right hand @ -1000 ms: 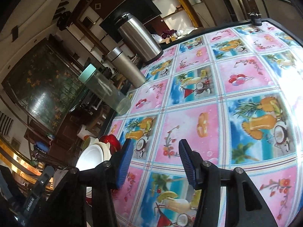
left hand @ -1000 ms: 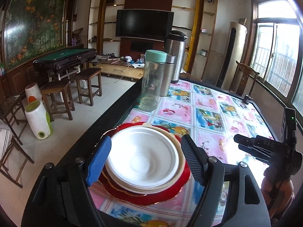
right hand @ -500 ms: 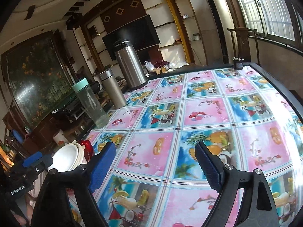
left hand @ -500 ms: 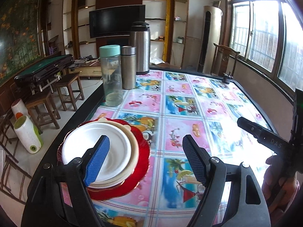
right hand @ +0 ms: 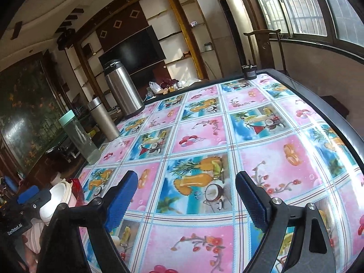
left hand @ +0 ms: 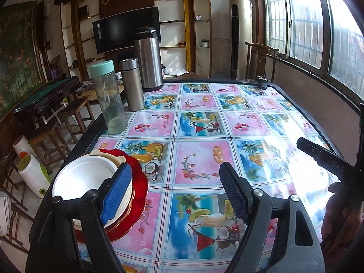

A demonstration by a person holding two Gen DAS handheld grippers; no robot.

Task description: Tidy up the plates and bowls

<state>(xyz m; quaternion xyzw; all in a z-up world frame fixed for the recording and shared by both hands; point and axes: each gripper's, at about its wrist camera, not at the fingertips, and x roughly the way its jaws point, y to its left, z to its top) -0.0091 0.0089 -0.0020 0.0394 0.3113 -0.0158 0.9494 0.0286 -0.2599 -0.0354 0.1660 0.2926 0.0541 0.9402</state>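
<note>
Though near the left fingers, stacked plates outside.

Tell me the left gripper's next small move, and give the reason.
Probably hold the left gripper open and ease it back, away from the stack. The white bowl already sits nested on the cream dishes on the red plate, both grippers are empty, and no other plate or bowl shows on the table.
</note>
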